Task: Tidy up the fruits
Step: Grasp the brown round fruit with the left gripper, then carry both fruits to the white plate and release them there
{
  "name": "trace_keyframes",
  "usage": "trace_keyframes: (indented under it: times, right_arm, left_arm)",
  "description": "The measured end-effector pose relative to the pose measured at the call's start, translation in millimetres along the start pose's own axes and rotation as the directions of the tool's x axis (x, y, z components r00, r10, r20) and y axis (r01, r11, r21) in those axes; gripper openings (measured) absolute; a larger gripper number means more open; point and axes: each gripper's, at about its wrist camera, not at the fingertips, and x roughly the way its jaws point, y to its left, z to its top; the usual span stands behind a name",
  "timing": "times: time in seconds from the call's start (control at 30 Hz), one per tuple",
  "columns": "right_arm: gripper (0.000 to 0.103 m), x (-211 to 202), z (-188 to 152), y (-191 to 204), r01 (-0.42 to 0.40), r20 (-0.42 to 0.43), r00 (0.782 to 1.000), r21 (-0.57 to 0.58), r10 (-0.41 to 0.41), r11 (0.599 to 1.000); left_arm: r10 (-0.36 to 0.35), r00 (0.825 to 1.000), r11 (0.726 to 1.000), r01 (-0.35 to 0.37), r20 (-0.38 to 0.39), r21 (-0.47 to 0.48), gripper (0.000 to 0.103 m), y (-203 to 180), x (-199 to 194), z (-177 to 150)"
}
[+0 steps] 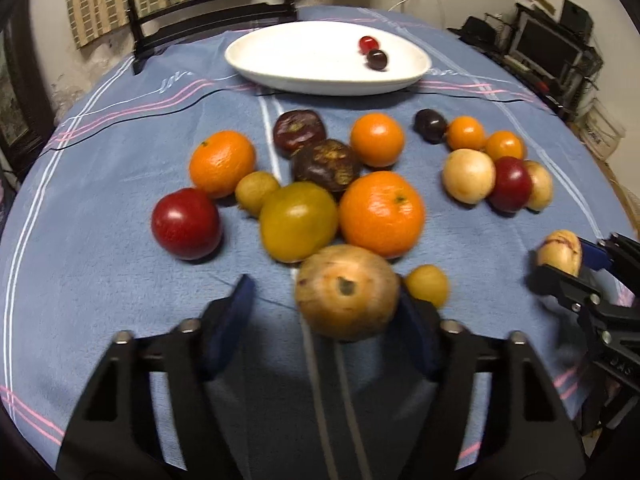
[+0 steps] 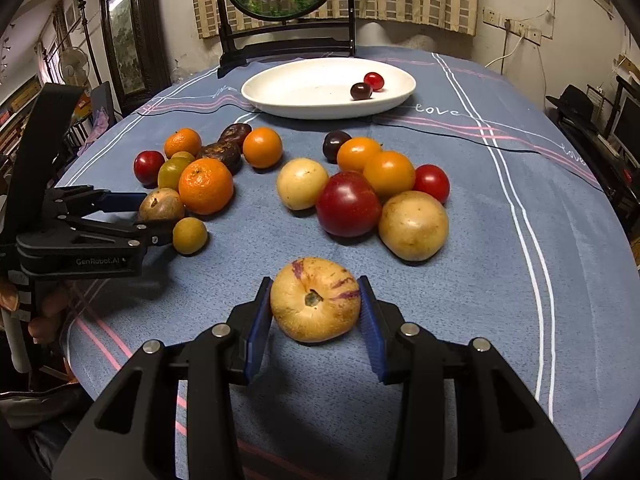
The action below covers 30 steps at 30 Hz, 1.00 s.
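You have a round table under a blue cloth [image 2: 500, 280] with white and pink stripes. At upper centre of the frame the white plate [image 2: 304, 100] lies on it. Mid-frame, two clusters of fruit [image 2: 206, 186] rest on the cloth, left and right.

Both cameras sit low over the near edge of the table [image 1: 100, 280] and look across it toward the far edge, where the white plate [image 1: 288, 68] sits. The left camera is on the left side, close to a brown fruit [image 1: 346, 298]. The right camera is on the right side, close to a striped yellow fruit [image 2: 316, 300]. Both views share the plate and the fruit in the middle, and each sees the other gripper.
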Motion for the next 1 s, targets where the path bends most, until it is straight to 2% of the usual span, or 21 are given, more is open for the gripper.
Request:
trace_keyframes:
  times: [0.07,0.33,0.57,0.8,0.93,1.0]
  right_arm:
    - [0.042,-2,1,2,0.003,0.004,1.0,-0.005,-0.003,1.0]
    - [0.042,-10,2,7,0.009,0.019,1.0,-0.014,-0.009,1.0]
    - [0.042,-20,7,6,0.024,0.045,0.999,-0.018,-0.024,1.0]
    - [0.042,-40,38,0,0.039,0.128,0.991,-0.039,-0.034,0.998]
    - [0.042,-43,71,-6,0.036,0.181,0.983,-0.043,-0.028,0.998]
    - [0.042,-42,89,-7,0.059,0.203,0.978,-0.041,-0.049,0.997]
  left_arm:
    - [-0.042,0.999,0.999,0.042,-0.003,-0.011,0.046,0,-3,-1]
    - [-0.054,0.999,0.996,0.054,0.004,-0.07,0.046,11,-14,-8]
    - [-0.02,0.998,0.999,0.023,0.064,-0.039,0.046,12,-43,-2]
    - [-0.005,0.989,1.0,0.003,0.149,0.013,0.046,7,-75,22]
    - [-0.008,0.983,0.999,0.0,0.185,0.044,0.046,3,-82,45]
    - [-0.003,0.979,0.999,-0.008,0.205,0.052,0.046,1,-81,62]
